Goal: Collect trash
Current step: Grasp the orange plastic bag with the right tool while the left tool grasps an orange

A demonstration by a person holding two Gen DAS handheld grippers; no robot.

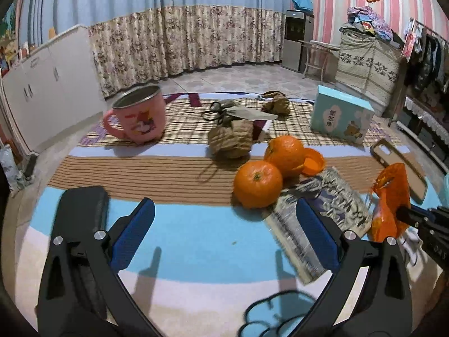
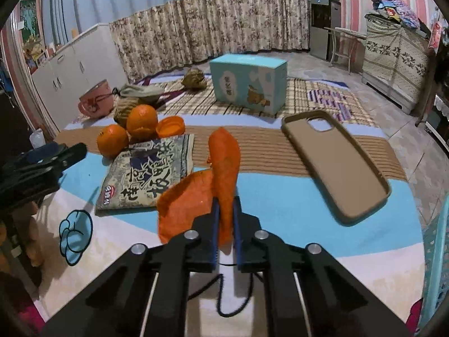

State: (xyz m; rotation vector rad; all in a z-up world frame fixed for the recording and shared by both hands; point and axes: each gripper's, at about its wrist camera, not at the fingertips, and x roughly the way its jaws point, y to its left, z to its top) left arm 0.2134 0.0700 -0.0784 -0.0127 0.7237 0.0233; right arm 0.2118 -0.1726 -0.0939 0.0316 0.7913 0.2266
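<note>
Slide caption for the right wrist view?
Right gripper shut on crumpled orange plastic bag, beside printed snack packet.

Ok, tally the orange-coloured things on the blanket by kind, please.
Oranges: 2
Loose orange peel: 1
Orange plastic bag, held in the right gripper: 1
Total: 4

Ahead of the left gripper [image 1: 224,224] the blue stripe of the cloth [image 1: 196,241] lies bare, with open room between its wide-set jaws. Just beyond, to its right, two oranges [image 1: 258,184] and a flat snack packet [image 1: 317,213] block the way. Right of the right gripper [image 2: 224,216], a phone case [image 2: 336,165] lies near.
</note>
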